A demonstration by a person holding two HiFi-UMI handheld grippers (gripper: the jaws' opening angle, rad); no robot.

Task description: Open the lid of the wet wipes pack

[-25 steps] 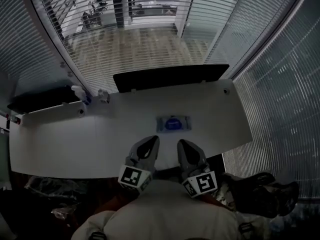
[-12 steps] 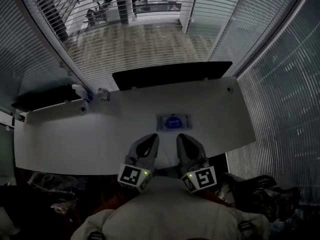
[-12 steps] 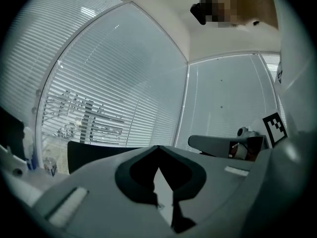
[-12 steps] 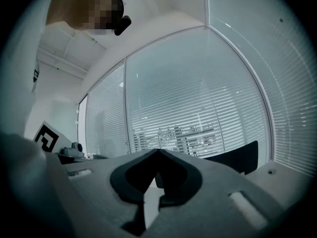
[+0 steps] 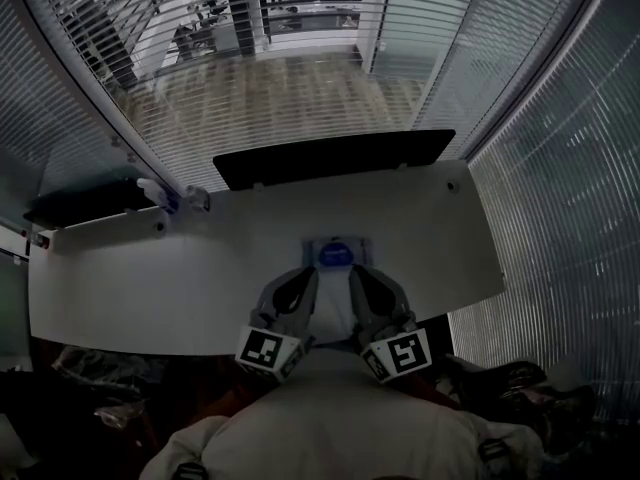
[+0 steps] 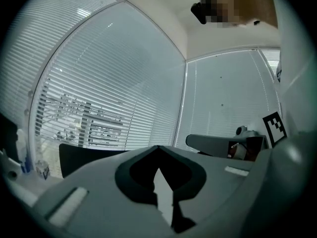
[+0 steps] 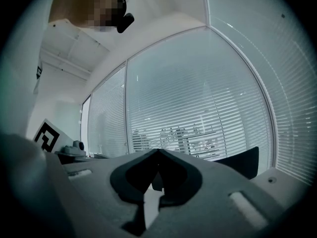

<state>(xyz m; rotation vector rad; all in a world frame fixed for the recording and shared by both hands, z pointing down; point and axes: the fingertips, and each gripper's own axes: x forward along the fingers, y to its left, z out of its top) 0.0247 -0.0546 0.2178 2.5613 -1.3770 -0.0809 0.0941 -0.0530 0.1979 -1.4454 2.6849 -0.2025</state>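
Wet wipes pack: we see the wet wipes pack (image 5: 338, 255) lying flat on the table, a pale, soft-looking rectangular packet with a rounded blue lid patch in the middle of its top face. From this height we cannot tell whether the lid is lifted at all.

Table: the table (image 5: 150, 278) is a smooth white slab with a curved near edge.

Left gripper: the left gripper (image 5: 300, 278) sits at 7 o'clock of the pack, its tips just beside the pack's near edge. In the left gripper view its grey matte jaws meet at a pointed tip, clenched on nothing.

Right gripper: the right gripper (image 5: 358, 276) sits at 5 o'clock of the pack, also just beside it. Its jaws are closed tip to tip as well, and they hold nothing.

Marker cubes: each gripper carries a cube with black-and-white square markers, the left cube (image 5: 268, 352) and the right cube (image 5: 401, 354), both close to our pale garment (image 5: 330, 418).

Black panel: a long, dark, flat panel (image 5: 330, 156) stands along the table's far edge, at 12 o'clock of the pack.

Bottle: a small pale bottle (image 5: 158, 194) stands at 10 o'clock, well apart from the pack.

Blinds: slatted horizontal blinds (image 5: 270, 88) cover the glass walls around the table.
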